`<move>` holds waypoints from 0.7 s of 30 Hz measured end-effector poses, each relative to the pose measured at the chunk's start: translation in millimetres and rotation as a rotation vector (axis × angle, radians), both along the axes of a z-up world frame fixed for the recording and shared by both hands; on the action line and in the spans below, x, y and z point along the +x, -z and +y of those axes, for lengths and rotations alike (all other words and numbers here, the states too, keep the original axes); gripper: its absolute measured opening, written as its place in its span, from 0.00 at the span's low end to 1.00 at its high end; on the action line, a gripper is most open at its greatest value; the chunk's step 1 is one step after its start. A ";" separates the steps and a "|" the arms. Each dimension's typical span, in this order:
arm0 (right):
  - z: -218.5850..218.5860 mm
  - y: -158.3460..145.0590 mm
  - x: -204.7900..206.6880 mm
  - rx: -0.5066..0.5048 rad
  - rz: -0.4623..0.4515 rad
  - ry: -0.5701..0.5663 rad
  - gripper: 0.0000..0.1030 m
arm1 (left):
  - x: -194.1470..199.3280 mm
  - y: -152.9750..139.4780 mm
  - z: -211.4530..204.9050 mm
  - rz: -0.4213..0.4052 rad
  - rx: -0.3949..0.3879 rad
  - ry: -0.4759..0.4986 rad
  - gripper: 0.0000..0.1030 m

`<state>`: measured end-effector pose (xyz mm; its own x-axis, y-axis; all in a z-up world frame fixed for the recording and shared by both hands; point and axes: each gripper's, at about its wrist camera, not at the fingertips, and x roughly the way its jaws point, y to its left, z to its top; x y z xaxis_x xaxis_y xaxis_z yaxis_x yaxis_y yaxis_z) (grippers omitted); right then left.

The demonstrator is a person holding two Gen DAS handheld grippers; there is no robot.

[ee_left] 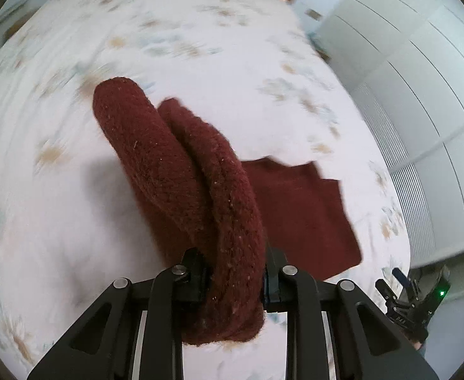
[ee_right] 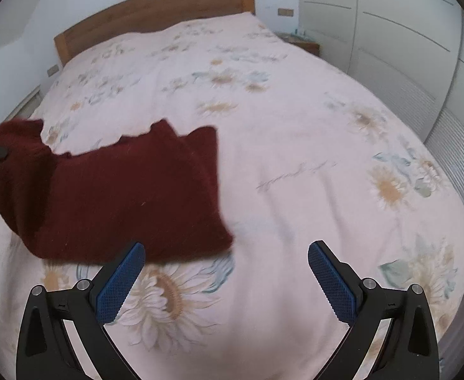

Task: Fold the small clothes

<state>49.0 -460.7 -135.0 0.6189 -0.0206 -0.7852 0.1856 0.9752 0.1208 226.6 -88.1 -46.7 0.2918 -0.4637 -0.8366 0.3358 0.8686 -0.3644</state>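
Observation:
A dark red knitted garment (ee_right: 130,196) lies on the flowered bedspread (ee_right: 295,158). My left gripper (ee_left: 235,272) is shut on a thick fold of the garment (ee_left: 181,171) and holds it lifted above the bed, while the rest of the garment (ee_left: 301,215) lies flat to the right. In the right wrist view the lifted part (ee_right: 13,164) rises at the far left, where a bit of the left gripper shows. My right gripper (ee_right: 225,253) is open and empty, low over the bedspread, its left pad (ee_right: 121,281) near the garment's near edge.
A wooden headboard (ee_right: 156,9) stands at the far end of the bed. White wardrobe doors (ee_right: 390,31) run along the right side, with a small bedside table (ee_right: 301,42) beside the bed. The right gripper shows at the left wrist view's lower right (ee_left: 412,297).

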 end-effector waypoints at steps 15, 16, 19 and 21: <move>-59.8 7.1 -21.9 0.034 0.027 0.101 1.00 | -20.5 73.0 -234.1 0.037 0.145 0.237 0.19; -60.8 9.7 -22.7 0.033 0.036 0.102 1.00 | -22.9 80.0 -239.8 0.035 0.170 0.238 0.19; -61.5 19.6 -26.1 0.025 0.072 0.097 1.00 | -30.8 99.5 -244.2 0.026 0.251 0.221 0.21; -62.6 24.7 -27.6 0.023 0.091 0.099 1.00 | -32.7 104.8 -245.6 0.023 0.263 0.194 0.26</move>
